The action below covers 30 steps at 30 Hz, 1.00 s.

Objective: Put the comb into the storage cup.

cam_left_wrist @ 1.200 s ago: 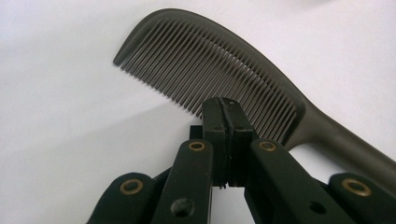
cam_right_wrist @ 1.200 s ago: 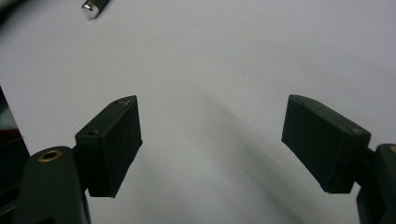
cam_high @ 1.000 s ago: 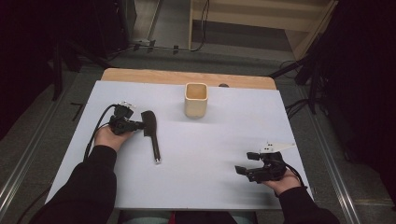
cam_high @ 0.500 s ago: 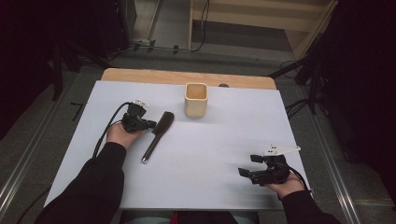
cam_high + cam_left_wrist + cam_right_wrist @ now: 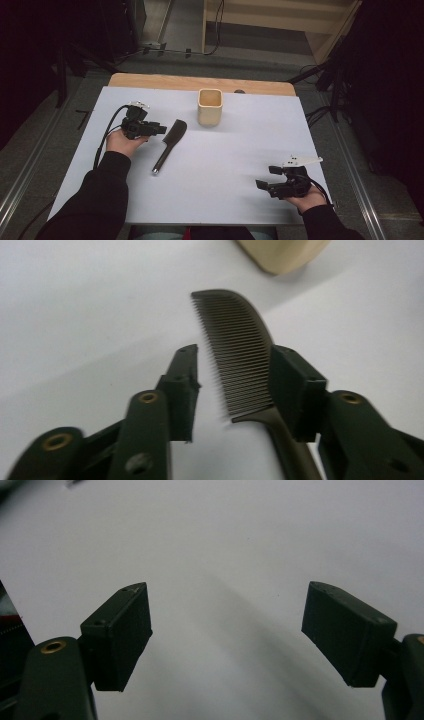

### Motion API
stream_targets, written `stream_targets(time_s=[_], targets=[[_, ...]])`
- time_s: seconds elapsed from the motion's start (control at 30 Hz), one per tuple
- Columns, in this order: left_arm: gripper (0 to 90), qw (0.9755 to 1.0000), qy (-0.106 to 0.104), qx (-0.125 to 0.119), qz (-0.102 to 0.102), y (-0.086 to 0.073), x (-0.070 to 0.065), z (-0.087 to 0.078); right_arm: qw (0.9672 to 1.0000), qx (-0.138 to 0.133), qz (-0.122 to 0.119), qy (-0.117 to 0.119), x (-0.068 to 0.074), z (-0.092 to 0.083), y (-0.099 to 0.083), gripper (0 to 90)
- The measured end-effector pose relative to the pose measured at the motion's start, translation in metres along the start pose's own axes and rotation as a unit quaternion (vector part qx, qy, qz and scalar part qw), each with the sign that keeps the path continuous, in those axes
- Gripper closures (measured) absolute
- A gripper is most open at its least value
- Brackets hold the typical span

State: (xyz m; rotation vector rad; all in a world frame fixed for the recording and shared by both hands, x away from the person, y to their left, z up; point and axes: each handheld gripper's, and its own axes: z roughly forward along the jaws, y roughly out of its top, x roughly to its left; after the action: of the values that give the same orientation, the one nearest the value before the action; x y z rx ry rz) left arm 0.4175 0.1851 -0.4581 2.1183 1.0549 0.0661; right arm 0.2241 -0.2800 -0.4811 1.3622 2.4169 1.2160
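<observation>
A black comb (image 5: 170,142) lies slanted on the white table sheet (image 5: 235,150), its toothed head toward the beige cup (image 5: 210,106). My left gripper (image 5: 161,129) is at the comb's head and its jaws have just been opening. In the left gripper view the comb (image 5: 240,360) sits between the parted jaws of the left gripper (image 5: 235,350). One pad is beside its spine and the other stands clear of the teeth. My right gripper (image 5: 264,185) rests open near the front right of the sheet, and the right gripper (image 5: 227,587) has nothing between its pads.
The square beige cup (image 5: 285,252) stands upright at the back middle, just beyond the comb's head. A wooden board (image 5: 165,81) edges the far side of the sheet. A black cable (image 5: 107,132) trails from the left gripper. Dark floor and cables surround the table.
The comb swung from pointing straight away to slanting right toward the cup, and the left hand shifted with it. The left jaws were shut on the comb and now stand apart. The right hand stayed put.
</observation>
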Motion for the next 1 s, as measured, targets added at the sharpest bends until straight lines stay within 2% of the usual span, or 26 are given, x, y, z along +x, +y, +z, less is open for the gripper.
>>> stream_targets(time_s=[0.13,0.23,0.5,0.83,1.0], targets=[[46.5,0.9999,-0.008,-0.007,0.013,0.001,-0.008,-0.009,1.0,-0.001,-0.002,-0.001,-0.001,0.0,0.0,18.0],[41.5,0.9997,-0.021,-0.005,0.012,0.001,-0.012,-0.015,1.0,-0.001,-0.002,-0.001,0.0,0.001,0.001,18.0],[38.6,0.9991,-0.038,-0.014,0.013,-0.005,-0.024,-0.029,1.0,-0.002,-0.005,0.0,-0.001,0.003,0.003,18.0],[34.3,0.9966,-0.072,-0.036,0.014,-0.019,-0.035,-0.042,1.0,-0.004,-0.007,-0.001,-0.001,0.005,0.006,17.9],[33.1,0.9963,-0.077,-0.032,0.02,-0.027,-0.041,-0.048,1.0,-0.003,-0.009,0.0,-0.001,0.006,0.007,18.0]])
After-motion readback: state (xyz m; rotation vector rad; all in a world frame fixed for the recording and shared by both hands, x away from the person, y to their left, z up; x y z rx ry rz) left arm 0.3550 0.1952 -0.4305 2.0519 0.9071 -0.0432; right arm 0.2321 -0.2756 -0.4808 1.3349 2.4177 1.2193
